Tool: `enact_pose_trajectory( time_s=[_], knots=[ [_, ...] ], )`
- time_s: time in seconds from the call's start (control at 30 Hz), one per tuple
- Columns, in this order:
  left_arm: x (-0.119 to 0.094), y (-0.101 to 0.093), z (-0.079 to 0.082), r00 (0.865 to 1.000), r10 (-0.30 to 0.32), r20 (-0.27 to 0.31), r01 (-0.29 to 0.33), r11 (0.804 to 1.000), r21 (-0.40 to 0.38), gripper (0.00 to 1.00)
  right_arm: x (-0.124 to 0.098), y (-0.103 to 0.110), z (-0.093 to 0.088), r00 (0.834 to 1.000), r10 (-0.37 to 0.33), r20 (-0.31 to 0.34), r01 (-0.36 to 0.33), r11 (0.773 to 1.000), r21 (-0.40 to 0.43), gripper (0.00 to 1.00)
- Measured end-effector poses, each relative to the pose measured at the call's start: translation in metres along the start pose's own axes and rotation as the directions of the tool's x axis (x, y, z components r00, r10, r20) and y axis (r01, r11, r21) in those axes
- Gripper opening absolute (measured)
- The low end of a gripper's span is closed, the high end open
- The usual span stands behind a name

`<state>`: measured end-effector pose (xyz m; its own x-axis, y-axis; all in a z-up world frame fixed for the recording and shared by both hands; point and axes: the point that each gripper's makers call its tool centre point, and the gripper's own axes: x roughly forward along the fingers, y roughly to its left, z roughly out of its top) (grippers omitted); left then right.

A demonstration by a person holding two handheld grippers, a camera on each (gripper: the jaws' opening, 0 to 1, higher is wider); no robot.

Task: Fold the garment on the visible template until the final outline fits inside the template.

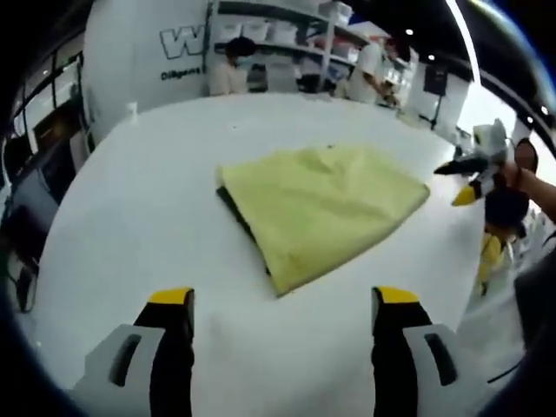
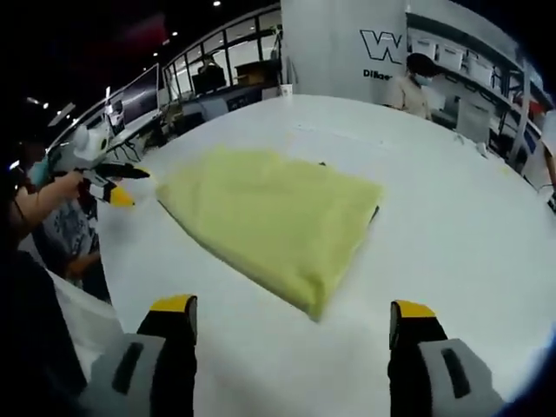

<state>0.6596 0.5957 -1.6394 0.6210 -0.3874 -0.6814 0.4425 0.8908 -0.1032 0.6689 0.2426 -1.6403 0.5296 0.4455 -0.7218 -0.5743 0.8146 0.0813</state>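
My left gripper (image 1: 284, 313) and right gripper (image 2: 293, 321) both gape wide, holding nothing, just short of the folded yellow garment (image 1: 321, 208), which lies mid-table (image 1: 130, 226) over a dark template edge (image 1: 236, 213).

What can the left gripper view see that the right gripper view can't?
The left gripper view sees a long dark strip of the template along the cloth's edge, plus the other tongs at the right, pointing over the table.

The right gripper view sees the other tongs at the left, and just a dark sliver by the cloth's far corner.

Both see the folded yellow garment on the white table, with open tongs in front.
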Motion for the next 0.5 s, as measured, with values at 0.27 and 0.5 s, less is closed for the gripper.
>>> enact_pose_trajectory(
  time_s=[0.27,0.5],
  knots=[
    [-0.013,-0.005,0.002,1.0,0.013,0.015,-0.012,1.0,-0.018,0.93,-0.015,0.017,0.002,1.0,0.016,0.014,-0.016,1.0,-0.017,0.99],
    [-0.034,-0.021,0.011,0.998,0.006,0.063,-0.005,1.0,-0.025,0.98,-0.031,0.026,0.002,0.999,0.016,0.047,-0.016,1.0,-0.002,0.99]
  ],
)
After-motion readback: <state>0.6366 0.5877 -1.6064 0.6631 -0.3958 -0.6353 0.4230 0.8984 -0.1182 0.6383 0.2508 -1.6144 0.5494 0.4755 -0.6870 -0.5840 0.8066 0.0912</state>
